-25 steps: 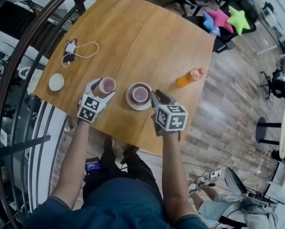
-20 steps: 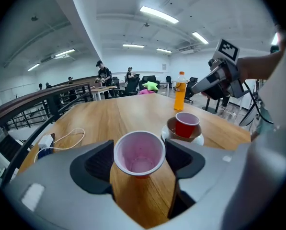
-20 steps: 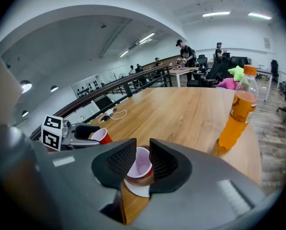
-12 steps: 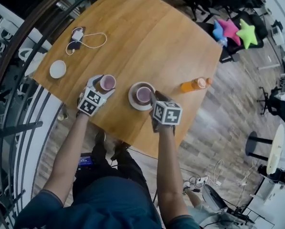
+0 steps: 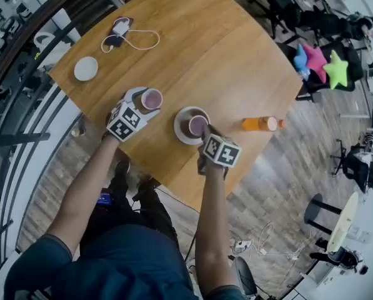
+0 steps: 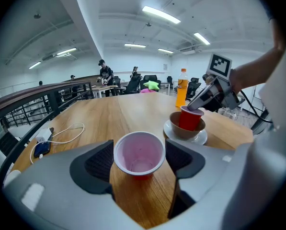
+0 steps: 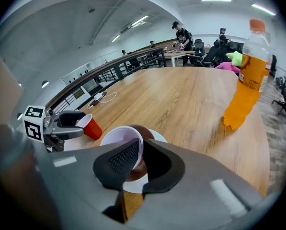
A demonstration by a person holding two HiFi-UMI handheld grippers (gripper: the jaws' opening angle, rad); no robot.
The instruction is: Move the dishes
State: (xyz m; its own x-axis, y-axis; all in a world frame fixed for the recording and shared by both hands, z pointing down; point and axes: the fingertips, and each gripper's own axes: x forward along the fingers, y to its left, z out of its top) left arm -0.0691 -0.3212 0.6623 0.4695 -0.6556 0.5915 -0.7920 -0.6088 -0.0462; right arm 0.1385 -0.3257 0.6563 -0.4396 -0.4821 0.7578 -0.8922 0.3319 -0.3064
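Note:
A red cup with a white inside (image 6: pixel 139 153) stands on the wooden table (image 5: pixel 211 49), and my left gripper (image 5: pixel 146 104) is shut on it, a pad against each side of its rim. A second red cup (image 6: pixel 190 119) sits inside a brown bowl (image 6: pixel 180 131) on a white saucer (image 5: pixel 181 130). My right gripper (image 7: pixel 142 160) is shut on that cup's near rim, one finger inside and the meshed pad (image 7: pixel 121 163) outside. Both sets stand near the table's front edge, side by side.
An upright orange drink bottle (image 7: pixel 247 78) stands right of the saucer. A small white dish (image 5: pixel 85 68) and a phone with a white cable (image 5: pixel 120 33) lie at the far left. A dark railing (image 5: pixel 24 42) runs along the left; chairs with star cushions (image 5: pixel 327 64) stand to the right.
The right gripper has moved forward from the saucer's edge onto the rim of the cup in the bowl. The left gripper stays around its cup. The head view has swung.

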